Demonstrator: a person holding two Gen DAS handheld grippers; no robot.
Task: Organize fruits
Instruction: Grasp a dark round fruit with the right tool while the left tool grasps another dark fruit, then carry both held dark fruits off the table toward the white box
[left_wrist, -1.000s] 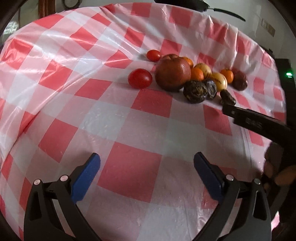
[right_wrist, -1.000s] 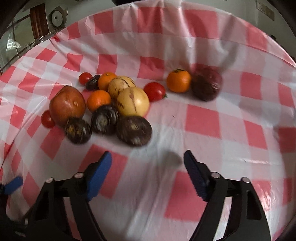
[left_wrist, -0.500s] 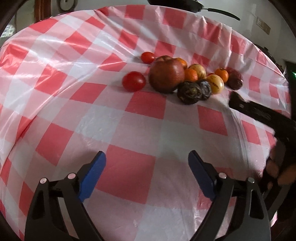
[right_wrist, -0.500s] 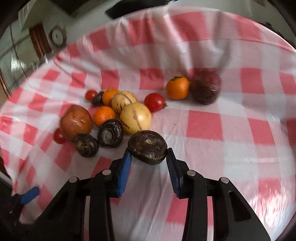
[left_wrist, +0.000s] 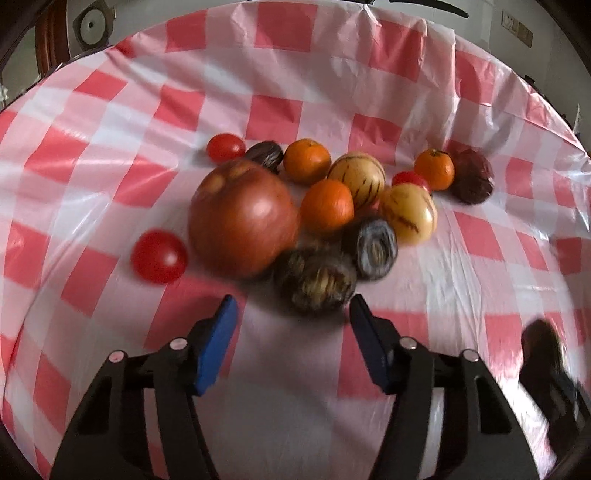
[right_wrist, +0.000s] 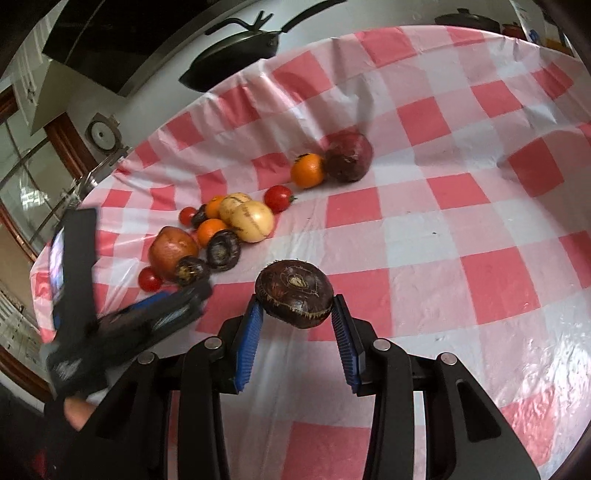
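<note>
A cluster of fruit lies on the red-and-white checked tablecloth (left_wrist: 461, 258): a big red-brown apple (left_wrist: 242, 221), tomatoes (left_wrist: 159, 256), oranges (left_wrist: 327, 203), striped yellow fruits (left_wrist: 408, 214) and dark round fruits (left_wrist: 317, 278). My left gripper (left_wrist: 291, 332) is open, its blue pads just short of the nearest dark fruit. My right gripper (right_wrist: 297, 325) is shut on another dark round fruit (right_wrist: 293, 293), lifted above the cloth, right of the cluster (right_wrist: 221, 236). The left gripper also shows in the right wrist view (right_wrist: 162, 306).
A dark red fruit (right_wrist: 349, 157) and an orange (right_wrist: 307, 170) sit apart at the far end of the row. A black pan (right_wrist: 236, 55) stands beyond the table's far edge. Checked cloth stretches to the right (right_wrist: 480, 221).
My right gripper has lifted the dark fruit up and away to the right. My left gripper has moved forward close to the cluster, its jaws somewhat narrower.
</note>
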